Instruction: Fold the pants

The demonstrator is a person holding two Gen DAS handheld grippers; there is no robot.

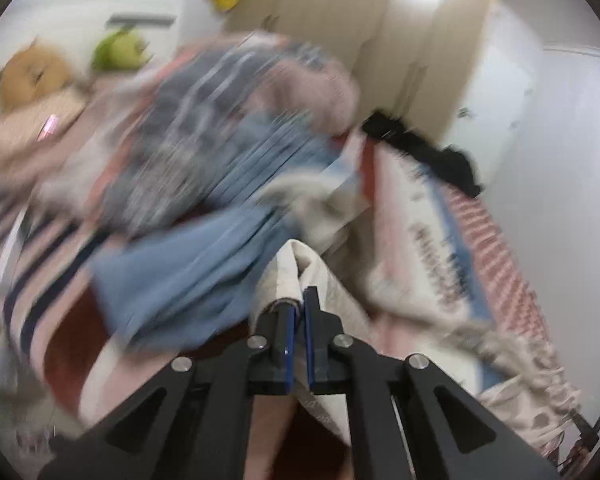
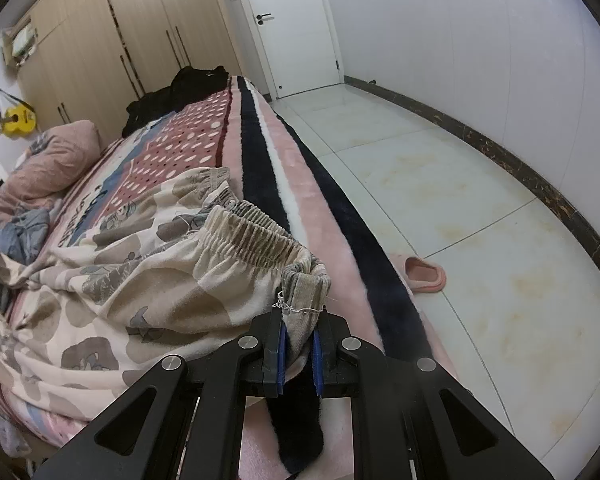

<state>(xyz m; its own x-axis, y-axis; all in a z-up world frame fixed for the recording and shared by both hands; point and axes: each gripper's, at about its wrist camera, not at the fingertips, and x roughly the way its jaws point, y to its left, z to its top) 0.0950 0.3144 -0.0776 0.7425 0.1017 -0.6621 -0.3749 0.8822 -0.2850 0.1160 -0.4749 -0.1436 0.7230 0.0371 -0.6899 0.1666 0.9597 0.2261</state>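
Observation:
Cream pants (image 2: 112, 280) with a grey cartoon print lie crumpled on the bed, elastic waistband (image 2: 256, 236) toward the bed's right edge. My right gripper (image 2: 299, 344) is shut on the waistband's near corner. In the blurred left wrist view my left gripper (image 1: 298, 312) is shut on a fold of the cream pants (image 1: 312, 268), lifted above the bed.
The bed has a pink, navy-striped blanket (image 2: 268, 160). A blue garment (image 1: 188, 264) and pink pillow (image 2: 56, 156) lie on it, black clothes (image 2: 180, 88) at the far end. A pink slipper (image 2: 424, 274) is on the tiled floor. Wardrobes (image 2: 112, 40) stand behind.

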